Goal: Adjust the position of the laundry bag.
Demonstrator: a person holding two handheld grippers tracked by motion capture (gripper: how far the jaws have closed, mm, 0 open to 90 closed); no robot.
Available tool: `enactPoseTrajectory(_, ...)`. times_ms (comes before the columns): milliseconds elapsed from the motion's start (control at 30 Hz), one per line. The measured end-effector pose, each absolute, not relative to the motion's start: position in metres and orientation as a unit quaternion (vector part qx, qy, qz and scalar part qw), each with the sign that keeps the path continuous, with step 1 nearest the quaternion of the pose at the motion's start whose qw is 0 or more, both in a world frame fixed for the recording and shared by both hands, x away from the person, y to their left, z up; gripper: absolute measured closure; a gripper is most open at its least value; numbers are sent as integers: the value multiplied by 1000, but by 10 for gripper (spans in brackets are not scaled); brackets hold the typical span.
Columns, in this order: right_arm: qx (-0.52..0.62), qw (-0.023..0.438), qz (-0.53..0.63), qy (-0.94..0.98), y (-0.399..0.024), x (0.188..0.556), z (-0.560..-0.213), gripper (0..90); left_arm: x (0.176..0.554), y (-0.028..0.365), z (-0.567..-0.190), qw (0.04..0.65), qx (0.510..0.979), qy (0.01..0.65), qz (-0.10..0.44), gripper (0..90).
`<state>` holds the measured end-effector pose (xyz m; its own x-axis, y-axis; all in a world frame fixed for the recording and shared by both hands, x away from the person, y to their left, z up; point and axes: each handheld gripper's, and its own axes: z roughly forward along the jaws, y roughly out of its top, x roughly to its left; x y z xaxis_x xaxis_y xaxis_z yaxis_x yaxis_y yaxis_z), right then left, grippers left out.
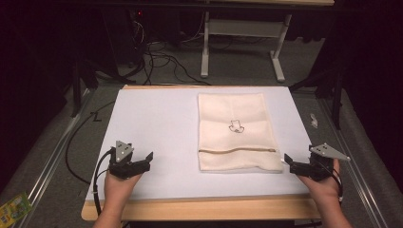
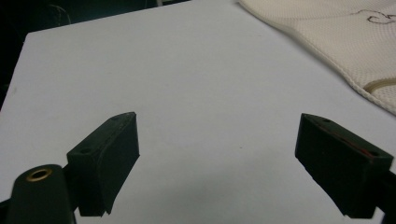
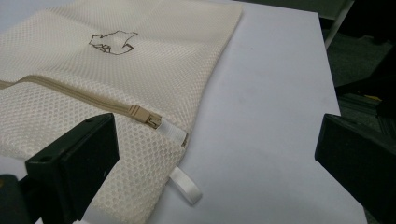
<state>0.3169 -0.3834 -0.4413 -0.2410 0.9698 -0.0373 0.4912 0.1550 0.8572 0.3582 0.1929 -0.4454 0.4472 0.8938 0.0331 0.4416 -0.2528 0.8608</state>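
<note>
The mesh bag (image 1: 236,131) lies long axis away from the person — zip end nearest the right gripper (image 1: 288,161); left gripper (image 1: 150,157) well apart — both released, empty.

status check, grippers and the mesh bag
Left gripper open, empty. Right gripper open beside mesh bag, not touching. Bag flat, zipper closed. Nothing in the way.

The high view looks forward and down over the whole white mat (image 1: 157,137). Each gripper view sits low and close behind its own fingers; all share the mesh bag (image 1: 236,130).
</note>
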Motion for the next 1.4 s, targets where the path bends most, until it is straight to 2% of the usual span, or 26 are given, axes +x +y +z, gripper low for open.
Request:
enactPoseTrajectory(500,527,306,388,692,-382,314,-444,0,360,182,-446,448,739,438,248,111)
enactPoseTrajectory(800,520,302,391,697,-380,314,-444,0,362,147,-454,441,765,420,209,116)
enactPoseTrajectory(967,520,302,389,699,-380,313,-444,5,368,112,-458,440,787,395,177,155)
enactPoseTrajectory(1000,519,302,384,701,-380,312,-445,4,370,105,-459,445,792,384,165,235)
enactPoseTrajectory(1033,519,302,384,701,-380,312,-445,4,371,98,-460,447,797,374,155,235)
enactPoseTrajectory(1100,520,299,382,703,-380,310,-447,2,374,85,-463,446,803,369,143,306)
enactPoseTrajectory(1233,522,295,380,704,-379,313,-448,10,383,61,-470,417,817,376,134,383)
enactPoseTrajectory(1400,514,296,376,711,-374,313,-449,11,389,39,-479,430,815,379,87,458)
